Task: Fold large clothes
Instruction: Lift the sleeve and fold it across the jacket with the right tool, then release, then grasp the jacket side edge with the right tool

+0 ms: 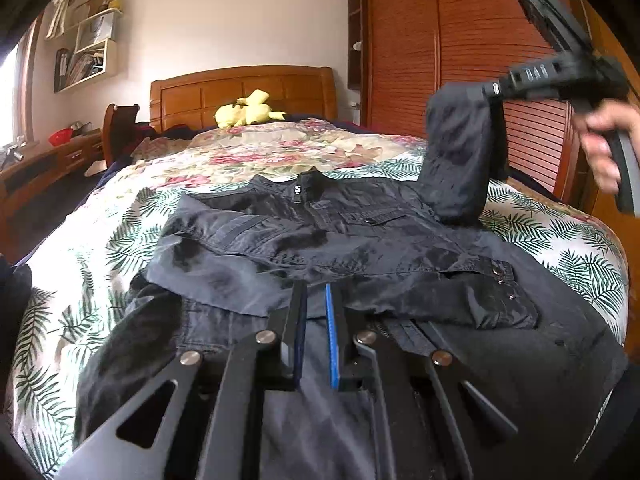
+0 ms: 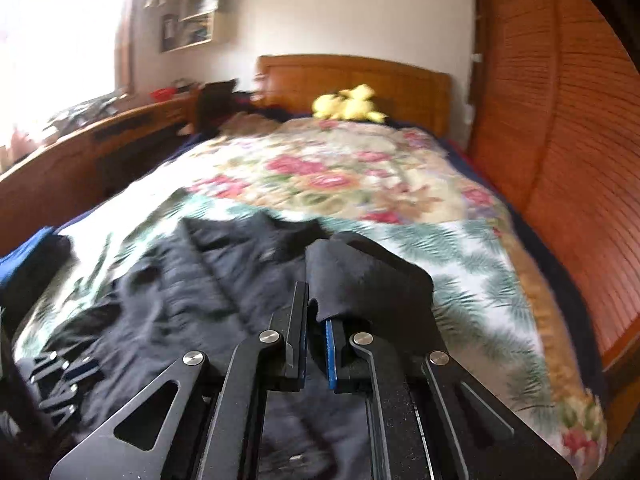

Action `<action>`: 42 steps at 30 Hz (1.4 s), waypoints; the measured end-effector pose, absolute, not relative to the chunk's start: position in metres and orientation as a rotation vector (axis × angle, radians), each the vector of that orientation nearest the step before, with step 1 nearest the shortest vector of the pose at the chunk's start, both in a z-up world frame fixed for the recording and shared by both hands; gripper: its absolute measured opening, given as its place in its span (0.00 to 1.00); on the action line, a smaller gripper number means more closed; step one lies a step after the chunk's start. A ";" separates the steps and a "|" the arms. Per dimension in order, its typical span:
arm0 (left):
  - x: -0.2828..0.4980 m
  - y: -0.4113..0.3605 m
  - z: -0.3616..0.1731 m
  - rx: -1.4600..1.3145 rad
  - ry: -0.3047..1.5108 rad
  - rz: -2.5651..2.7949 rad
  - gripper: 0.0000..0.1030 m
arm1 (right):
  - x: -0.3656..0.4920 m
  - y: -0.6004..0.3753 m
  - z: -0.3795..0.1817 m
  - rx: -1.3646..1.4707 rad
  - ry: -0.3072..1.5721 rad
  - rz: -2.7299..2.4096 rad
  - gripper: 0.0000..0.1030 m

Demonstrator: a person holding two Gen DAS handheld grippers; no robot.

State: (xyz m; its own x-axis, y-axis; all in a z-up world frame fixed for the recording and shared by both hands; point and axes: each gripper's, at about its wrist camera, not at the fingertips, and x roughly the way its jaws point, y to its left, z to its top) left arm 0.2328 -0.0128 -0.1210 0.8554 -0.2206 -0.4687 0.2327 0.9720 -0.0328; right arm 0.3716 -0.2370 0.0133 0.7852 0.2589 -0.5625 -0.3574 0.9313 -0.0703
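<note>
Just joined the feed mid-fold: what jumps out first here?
A black jacket lies spread across the near end of the bed. The right hand-held gripper is shut on one sleeve, lifted above the jacket's right side. A yellow plush toy sits by the wooden headboard.

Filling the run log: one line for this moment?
right claw: shut on sleeve, lifted | left claw: shut on jacket | bed

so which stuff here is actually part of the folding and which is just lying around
In the job:
- black jacket spread on the bed
- its sleeve, lifted by the right gripper
- left gripper, shut at the jacket's hem

Just lying about:
- yellow plush toy by the headboard
- red bowl on the desk
- wall shelf
</note>
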 end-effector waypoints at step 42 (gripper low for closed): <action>0.219 0.015 -0.109 -0.009 0.469 -0.211 0.06 | 0.400 -0.219 -0.147 -0.156 0.925 0.202 0.56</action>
State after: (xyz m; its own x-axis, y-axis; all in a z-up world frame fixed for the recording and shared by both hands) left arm 0.2191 0.0152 -0.1086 0.8704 -0.2042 -0.4480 0.2003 0.9781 -0.0567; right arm 0.4001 -0.2189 -0.1470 0.5849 0.1056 -0.8042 -0.2391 0.9699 -0.0465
